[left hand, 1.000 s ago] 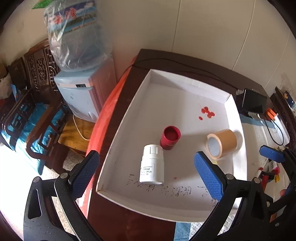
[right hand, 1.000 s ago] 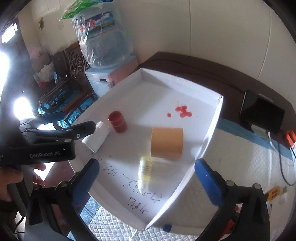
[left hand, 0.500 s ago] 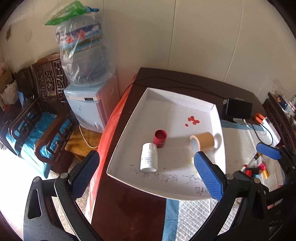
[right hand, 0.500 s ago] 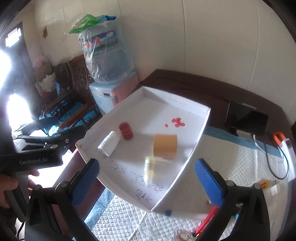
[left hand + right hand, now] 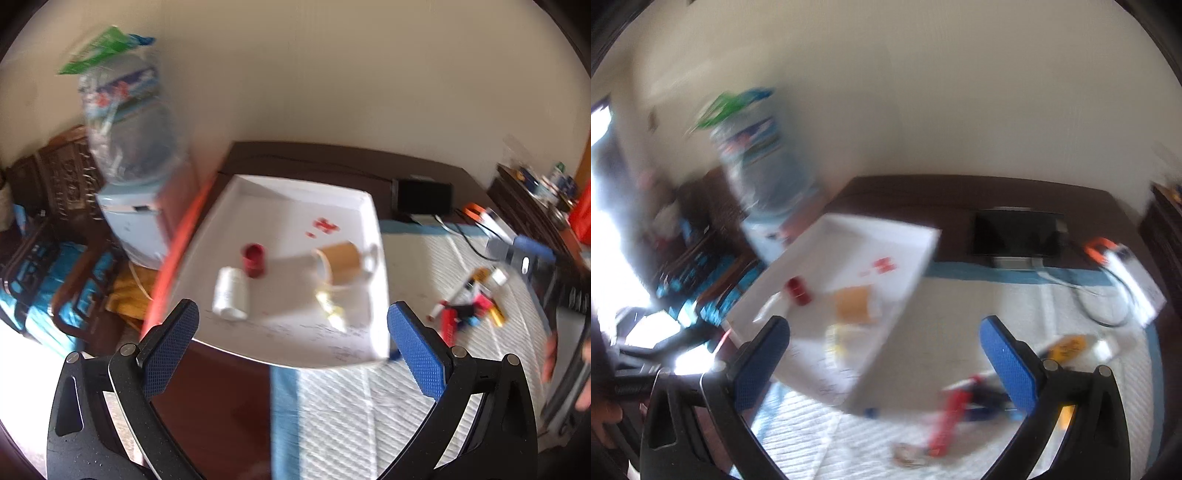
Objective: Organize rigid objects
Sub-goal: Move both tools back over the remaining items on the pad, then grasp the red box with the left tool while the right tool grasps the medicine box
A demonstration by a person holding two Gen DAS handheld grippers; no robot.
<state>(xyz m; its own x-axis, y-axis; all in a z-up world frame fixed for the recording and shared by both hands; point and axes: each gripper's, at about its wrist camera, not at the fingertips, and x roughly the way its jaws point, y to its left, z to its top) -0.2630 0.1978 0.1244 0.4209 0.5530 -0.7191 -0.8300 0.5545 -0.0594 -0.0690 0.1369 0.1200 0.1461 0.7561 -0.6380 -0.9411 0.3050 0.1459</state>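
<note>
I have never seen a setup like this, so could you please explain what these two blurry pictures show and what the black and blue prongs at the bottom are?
The prongs are two-finger grippers that a person holds, one in each hand; each carries a fisheye camera looking forward along its fingers. One picture comes from the left gripper, the other from the right gripper. Both stand open and hold nothing.

Ahead is a dark table with a white tray. In the tray lie a white bottle, a red cap, a tape roll and a small yellow bottle. Right of the tray, on a white pad, sits a pile of small things, too blurred to name. The blur suggests that the cameras are moving.
</note>
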